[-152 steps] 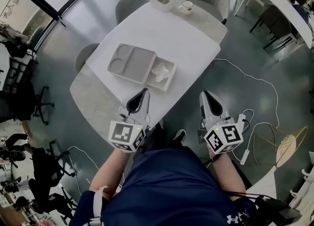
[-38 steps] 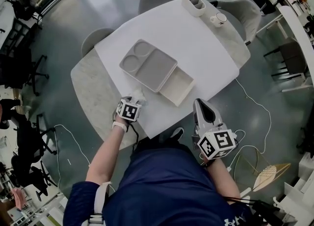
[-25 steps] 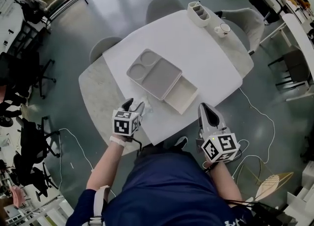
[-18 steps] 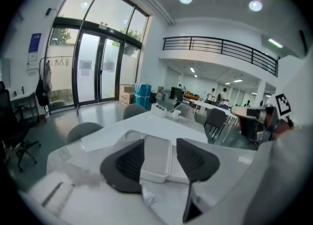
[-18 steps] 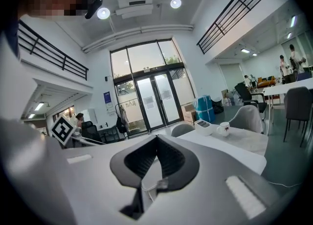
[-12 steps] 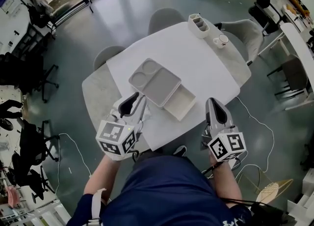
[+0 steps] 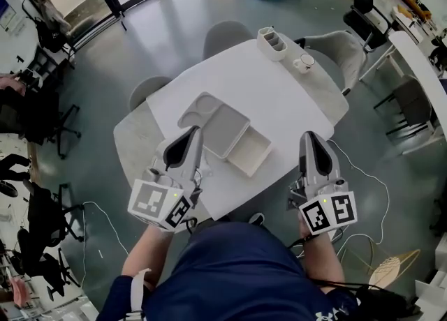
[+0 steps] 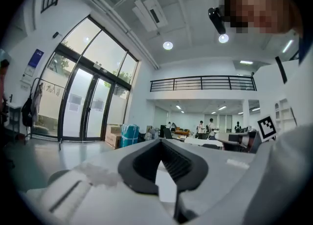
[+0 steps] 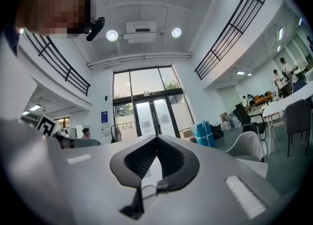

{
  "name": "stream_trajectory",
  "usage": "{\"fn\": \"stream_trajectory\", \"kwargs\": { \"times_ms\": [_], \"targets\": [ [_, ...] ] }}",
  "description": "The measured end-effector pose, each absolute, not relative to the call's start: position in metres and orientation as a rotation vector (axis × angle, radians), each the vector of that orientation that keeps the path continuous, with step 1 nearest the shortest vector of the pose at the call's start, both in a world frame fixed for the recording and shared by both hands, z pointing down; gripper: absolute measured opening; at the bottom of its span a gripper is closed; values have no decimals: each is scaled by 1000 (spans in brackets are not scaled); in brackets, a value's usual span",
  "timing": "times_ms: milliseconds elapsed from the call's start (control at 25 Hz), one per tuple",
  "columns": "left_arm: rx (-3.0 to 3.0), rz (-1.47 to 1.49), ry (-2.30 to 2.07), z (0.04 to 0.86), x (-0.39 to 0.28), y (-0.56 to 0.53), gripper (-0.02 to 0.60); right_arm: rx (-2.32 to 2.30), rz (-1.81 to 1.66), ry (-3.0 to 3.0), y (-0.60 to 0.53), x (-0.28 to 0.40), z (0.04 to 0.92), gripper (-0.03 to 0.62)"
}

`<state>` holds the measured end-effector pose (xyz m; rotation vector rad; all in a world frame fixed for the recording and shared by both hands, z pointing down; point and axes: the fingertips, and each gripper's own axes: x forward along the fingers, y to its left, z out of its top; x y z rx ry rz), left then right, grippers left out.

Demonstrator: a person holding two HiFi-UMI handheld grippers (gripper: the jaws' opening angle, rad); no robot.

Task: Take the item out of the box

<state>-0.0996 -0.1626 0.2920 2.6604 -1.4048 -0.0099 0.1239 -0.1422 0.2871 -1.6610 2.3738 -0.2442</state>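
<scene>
Okay, left claw (image 7: 193,132) and right claw (image 7: 309,136) both closed, empty, hovering beside box (image 7: 249,153); box looks empty, near worktop (image 7: 279,82) edge, so a careless swing could knock it off.

The left gripper (image 7: 194,131) covers the table (image 7: 279,89) edge beneath it, so whatever lies there cannot be seen. Both hands hide behind the marker cubes (image 7: 159,204). Far beyond that gripper's jaws, in the left gripper view, people (image 8: 211,126) are too small to make out.
</scene>
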Motion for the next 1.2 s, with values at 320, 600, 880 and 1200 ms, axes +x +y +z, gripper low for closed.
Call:
{"fn": "stream_trajectory", "kwargs": {
  "times_ms": [320, 600, 880, 1200],
  "targets": [
    [2771, 6, -1339, 285, -68, -154, 2, -1706, -200, 2403, -135, 124, 288, 2],
    [2808, -52, -1331, 271, -66, -155, 2, -1790, -82, 2371, -131, 135, 275, 2],
    [2838, -58, -1332, 270, -67, -148, 2, -1817, 7, 2409, -124, 127, 273, 2],
    [2824, -65, -1338, 274, -71, -145, 2, -1800, 28, 2457, -120, 118, 273, 2]
  ]
}}
